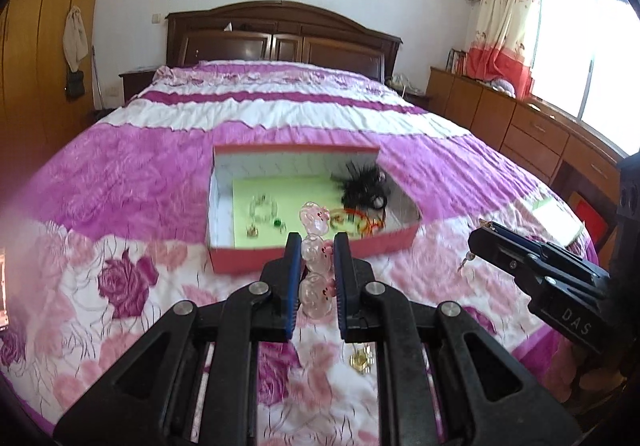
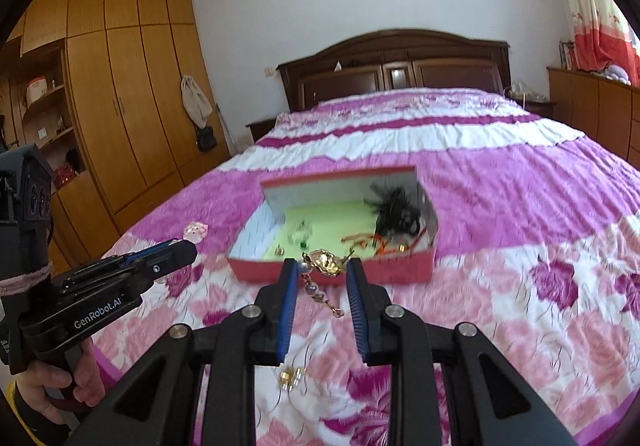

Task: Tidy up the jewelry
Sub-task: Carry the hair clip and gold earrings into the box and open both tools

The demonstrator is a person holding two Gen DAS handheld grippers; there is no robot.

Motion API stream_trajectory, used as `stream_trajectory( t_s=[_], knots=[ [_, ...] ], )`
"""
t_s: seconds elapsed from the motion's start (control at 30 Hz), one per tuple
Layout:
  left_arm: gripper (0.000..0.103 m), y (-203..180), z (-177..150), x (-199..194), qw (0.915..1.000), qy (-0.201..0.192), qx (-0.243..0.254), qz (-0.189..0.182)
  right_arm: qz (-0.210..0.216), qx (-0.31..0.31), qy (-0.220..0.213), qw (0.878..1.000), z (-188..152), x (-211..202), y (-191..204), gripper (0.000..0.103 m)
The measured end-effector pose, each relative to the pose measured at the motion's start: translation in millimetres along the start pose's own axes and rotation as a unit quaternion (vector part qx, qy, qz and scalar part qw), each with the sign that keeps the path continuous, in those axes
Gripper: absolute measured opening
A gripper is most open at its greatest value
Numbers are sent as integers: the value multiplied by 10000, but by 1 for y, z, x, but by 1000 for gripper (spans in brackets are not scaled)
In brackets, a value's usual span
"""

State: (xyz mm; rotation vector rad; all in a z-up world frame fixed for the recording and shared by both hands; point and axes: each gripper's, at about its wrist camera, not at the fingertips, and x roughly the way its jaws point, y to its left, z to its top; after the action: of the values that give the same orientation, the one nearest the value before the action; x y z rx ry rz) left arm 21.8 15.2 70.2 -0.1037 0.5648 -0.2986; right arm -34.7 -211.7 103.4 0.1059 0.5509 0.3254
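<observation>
Left tongs [image 1: 317, 246] pinch a pink bead bracelet [image 1: 316, 266] (glassy, pig-faced).

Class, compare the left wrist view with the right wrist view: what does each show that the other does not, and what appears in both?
Only the left wrist view shows the window and the full pink pig bead strand gripped in the left tongs.

Only the right wrist view shows the wooden wardrobe and the gold brooch gripped at the tips of the right tongs.

Both show the red box with a green floor, the black feathered piece inside it, and the floral bedspread.
</observation>
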Motion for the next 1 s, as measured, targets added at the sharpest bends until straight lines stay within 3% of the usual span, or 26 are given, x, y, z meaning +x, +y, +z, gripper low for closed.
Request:
stream_trajectory(
  t_s=[0.4, 0.6, 1.0],
  knots=[
    [7, 8, 21, 40, 9990, -375, -147, 174, -328, -126, -518, 9980, 24, 37, -12, 27],
    [7, 9, 24, 69, 9957, -695, 130, 594, -494, -406, -683, 9956, 29, 65, -13, 27],
    [2, 26, 16, 129, 9979, -282, -23, 584, -746, -426, -365, 9956, 24, 133, -33, 27]
  ],
)
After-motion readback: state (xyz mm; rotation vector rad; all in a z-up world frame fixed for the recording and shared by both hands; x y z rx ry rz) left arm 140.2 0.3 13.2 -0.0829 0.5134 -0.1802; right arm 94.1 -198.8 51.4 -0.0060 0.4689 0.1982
